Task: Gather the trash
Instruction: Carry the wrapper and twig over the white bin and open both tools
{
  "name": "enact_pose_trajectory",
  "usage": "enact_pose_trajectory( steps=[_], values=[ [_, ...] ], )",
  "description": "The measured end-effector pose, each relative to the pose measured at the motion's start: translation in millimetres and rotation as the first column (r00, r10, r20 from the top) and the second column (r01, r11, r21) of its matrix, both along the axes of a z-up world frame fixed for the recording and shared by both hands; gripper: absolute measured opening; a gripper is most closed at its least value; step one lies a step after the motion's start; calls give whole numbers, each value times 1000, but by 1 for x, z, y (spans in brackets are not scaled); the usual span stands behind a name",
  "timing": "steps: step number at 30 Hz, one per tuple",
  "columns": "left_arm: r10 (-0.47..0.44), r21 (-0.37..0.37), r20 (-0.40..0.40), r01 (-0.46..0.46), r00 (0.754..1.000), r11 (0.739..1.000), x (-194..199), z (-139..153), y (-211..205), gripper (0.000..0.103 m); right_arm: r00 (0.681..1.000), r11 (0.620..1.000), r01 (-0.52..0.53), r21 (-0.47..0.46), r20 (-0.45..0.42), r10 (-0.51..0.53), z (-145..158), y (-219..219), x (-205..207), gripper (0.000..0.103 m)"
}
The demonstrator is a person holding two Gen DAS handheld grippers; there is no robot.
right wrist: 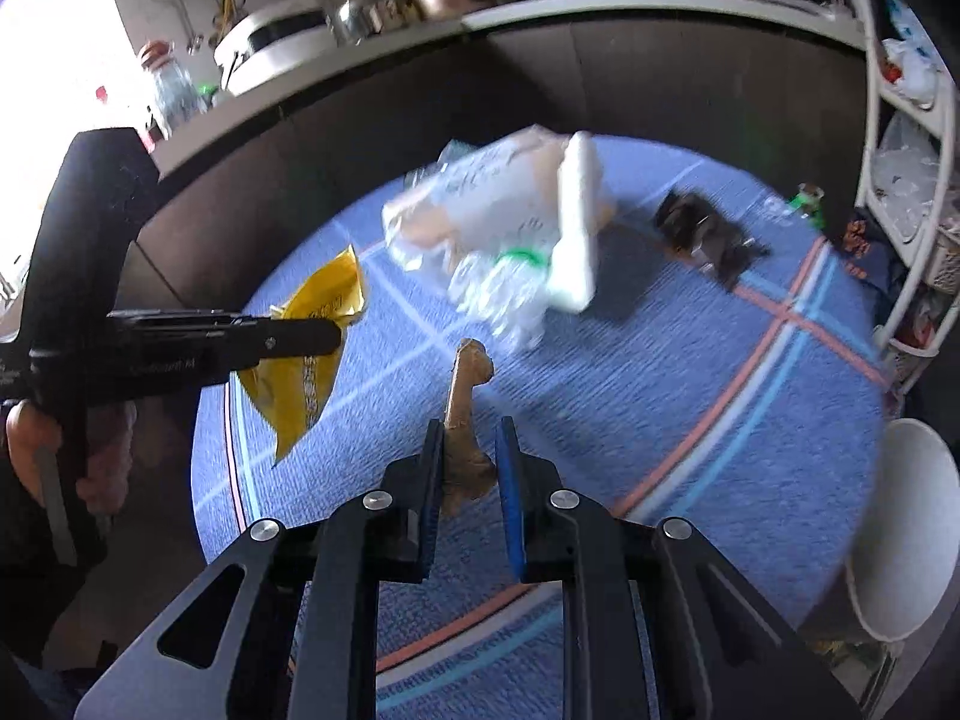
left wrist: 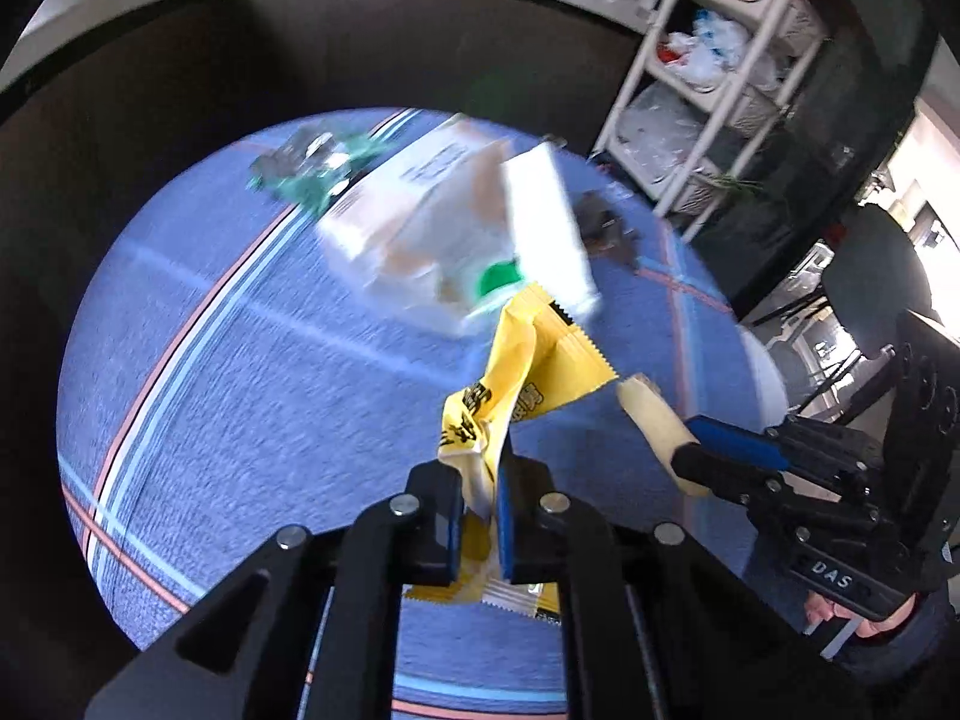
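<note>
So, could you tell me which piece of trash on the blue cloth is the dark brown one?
The crumpled dark wrapper lying right of the clear plastic bag; the green wrapper lies on the bag's far side.

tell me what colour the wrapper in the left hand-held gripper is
Yellow wrapper with black print, clearest in the left wrist view.

Blurred pile (left wrist: 456, 228), perhaps plastic packaging

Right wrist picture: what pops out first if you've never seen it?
The bright yellow wrapper, pinched in the left tongs at the left, jumps out against the blue tablecloth. Right in front, the right tongs hold a tan bone-like stick. Behind them lies a blurry clear bag of white trash.
</note>
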State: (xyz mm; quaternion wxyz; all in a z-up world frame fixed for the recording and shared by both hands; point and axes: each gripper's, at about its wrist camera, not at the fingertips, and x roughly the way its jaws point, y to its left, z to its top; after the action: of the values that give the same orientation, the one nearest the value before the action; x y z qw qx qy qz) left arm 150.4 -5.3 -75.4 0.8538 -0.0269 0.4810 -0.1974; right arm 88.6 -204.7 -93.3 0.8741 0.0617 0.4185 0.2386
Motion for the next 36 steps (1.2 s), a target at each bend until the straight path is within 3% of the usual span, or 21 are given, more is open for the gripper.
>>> enact_pose_trajectory(
  steps=[10,15,28,36],
  values=[
    [-156,-37,80,159,985,987,-4,39,-83,10,982,986,169,8,81,-169,33,-79,-22,16],
    [-243,-41,89,247,966,968,-4,44,-134,10,958,961,275,15,82,-276,30,-129,-35,16],
    [-417,-21,54,418,907,908,2,32,-261,10,870,870,490,50,28,-492,-7,-248,-63,16],
    [-474,-5,-10,474,880,880,18,2,-330,10,851,850,525,47,-46,-523,-51,-285,-56,16]
  ],
)
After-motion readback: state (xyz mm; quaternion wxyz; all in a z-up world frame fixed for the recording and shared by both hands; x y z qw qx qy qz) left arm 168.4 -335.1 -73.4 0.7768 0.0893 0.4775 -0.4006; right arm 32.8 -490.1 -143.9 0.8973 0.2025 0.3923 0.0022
